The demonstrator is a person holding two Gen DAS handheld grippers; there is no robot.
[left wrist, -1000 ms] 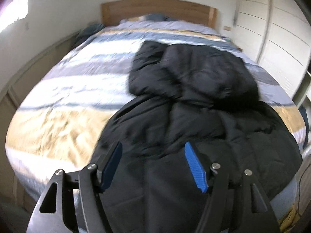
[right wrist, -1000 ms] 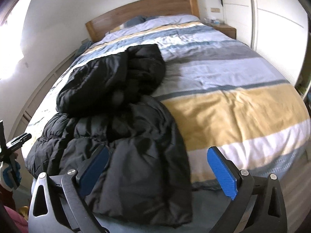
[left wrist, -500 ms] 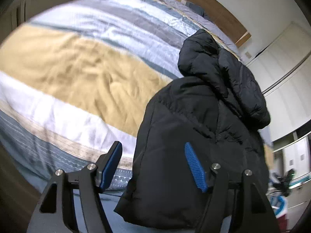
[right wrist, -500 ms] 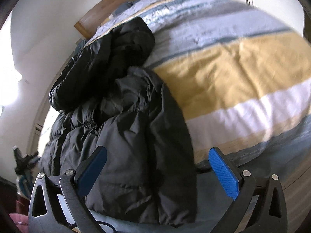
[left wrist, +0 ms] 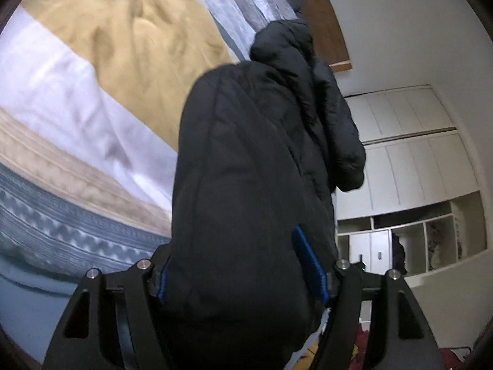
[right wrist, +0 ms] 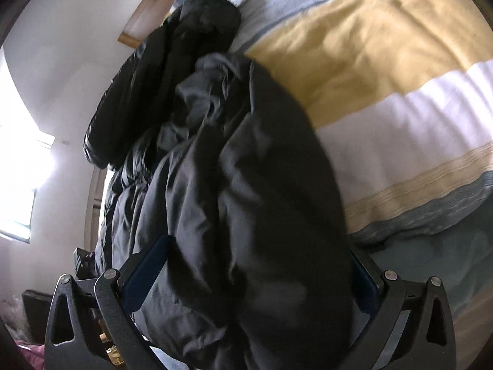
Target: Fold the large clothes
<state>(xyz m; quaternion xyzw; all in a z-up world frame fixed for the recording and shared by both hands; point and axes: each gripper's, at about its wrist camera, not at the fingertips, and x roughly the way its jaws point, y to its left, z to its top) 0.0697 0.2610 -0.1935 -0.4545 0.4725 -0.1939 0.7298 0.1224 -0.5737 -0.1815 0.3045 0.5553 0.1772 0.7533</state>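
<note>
Black jacket (left wrist: 246, 185) long axis runs from hem toward headboard (left wrist: 326, 30); hem between spread jaws of left gripper (left wrist: 240, 265) and right gripper (right wrist: 249, 274), neither pinching yet.

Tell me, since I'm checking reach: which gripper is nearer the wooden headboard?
Cannot tell: left gripper and right gripper both straddle the black jacket's hem, far from the headboard.

Our left gripper (left wrist: 238, 265) has black skeletal arms with triangular cut-outs, silver screw heads and ribbed blue pads (left wrist: 309, 262). Our right gripper (right wrist: 246, 273) matches: black frame, silver screws, blue pads (right wrist: 144, 274).
</note>
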